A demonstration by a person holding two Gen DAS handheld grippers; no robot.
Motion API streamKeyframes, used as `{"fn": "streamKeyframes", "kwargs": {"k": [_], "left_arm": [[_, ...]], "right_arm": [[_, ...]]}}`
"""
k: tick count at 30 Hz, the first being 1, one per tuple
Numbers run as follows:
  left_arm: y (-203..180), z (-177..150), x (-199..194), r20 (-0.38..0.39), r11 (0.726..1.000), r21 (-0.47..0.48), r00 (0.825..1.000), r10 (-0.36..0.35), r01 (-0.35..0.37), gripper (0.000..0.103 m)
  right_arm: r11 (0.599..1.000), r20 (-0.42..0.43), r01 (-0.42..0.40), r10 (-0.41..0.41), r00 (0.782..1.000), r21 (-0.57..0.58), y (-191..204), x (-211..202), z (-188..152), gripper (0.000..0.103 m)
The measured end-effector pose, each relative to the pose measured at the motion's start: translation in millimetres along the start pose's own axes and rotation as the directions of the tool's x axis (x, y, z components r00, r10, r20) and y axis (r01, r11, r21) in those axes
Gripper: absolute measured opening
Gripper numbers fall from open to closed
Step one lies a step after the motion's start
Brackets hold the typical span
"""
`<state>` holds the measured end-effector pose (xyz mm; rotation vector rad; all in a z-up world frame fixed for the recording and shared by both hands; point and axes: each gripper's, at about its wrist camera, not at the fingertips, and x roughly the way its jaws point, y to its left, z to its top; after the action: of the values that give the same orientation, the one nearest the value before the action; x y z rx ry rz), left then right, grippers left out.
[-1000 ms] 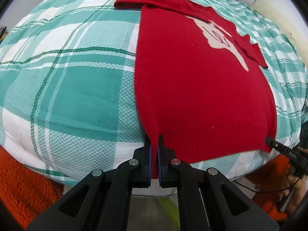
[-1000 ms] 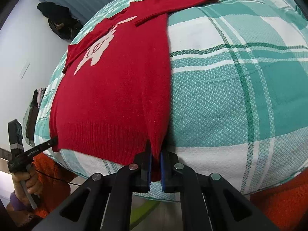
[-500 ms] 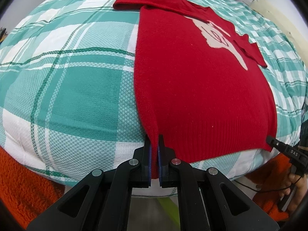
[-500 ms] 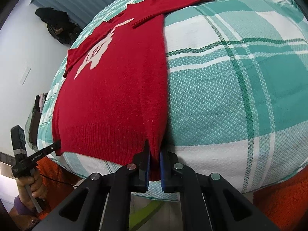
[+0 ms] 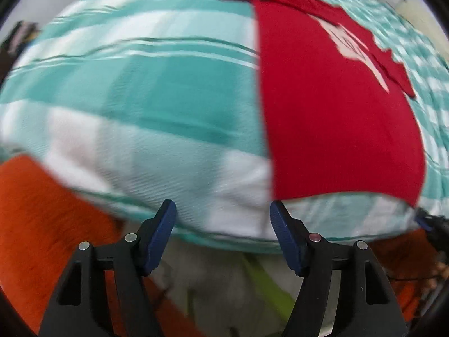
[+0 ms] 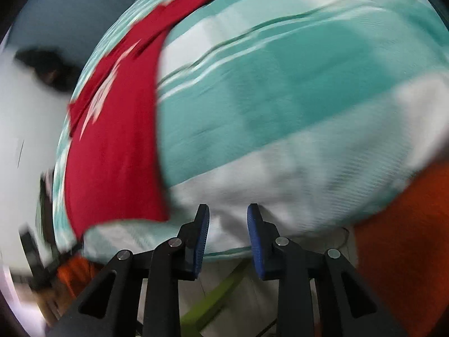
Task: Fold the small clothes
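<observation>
A red sweater (image 5: 331,112) with a white print lies flat on the teal and white plaid bedcover (image 5: 134,106), its hem at the near edge of the bed. My left gripper (image 5: 223,210) is off the hem's left corner, its jaws opening wide with only bedcover between them. In the right wrist view the sweater (image 6: 118,146) lies to the left. My right gripper (image 6: 228,213) is off the hem's right corner, jaws opening, nothing between them. Both views are blurred by motion.
Orange fleece sleeves (image 5: 42,224) (image 6: 407,238) show at the sides below the bed edge. The other hand-held gripper (image 6: 36,255) shows at the far left of the right wrist view. Dark clothes (image 6: 47,67) hang on the wall behind.
Both grippers have let go of the sweater's hem corners and opened. The left one has slid left off the sweater, the right one has slid right; the hem now lies on the bed.
</observation>
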<state>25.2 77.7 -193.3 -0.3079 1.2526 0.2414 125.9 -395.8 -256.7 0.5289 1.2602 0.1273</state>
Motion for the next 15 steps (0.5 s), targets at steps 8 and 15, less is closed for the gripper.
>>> {"fn": "streamKeyframes", "kwargs": {"k": [8,15], "left_arm": [[49.0,7.6,-35.2,0.230,0.975,-0.223,0.971,0.067,-0.015,0.073],[57.1,12.4,-29.6,0.235,0.963,-0.260,0.963,0.130,-0.066,0.073]], "right_arm": [[0.904,0.236,0.202,-0.117,0.965,-0.378,88.7,-51.3,53.6,0.030],[0.801,0.240,0.193,-0.063,0.969,-0.567,155.4,-10.2,89.3,0.074]]}}
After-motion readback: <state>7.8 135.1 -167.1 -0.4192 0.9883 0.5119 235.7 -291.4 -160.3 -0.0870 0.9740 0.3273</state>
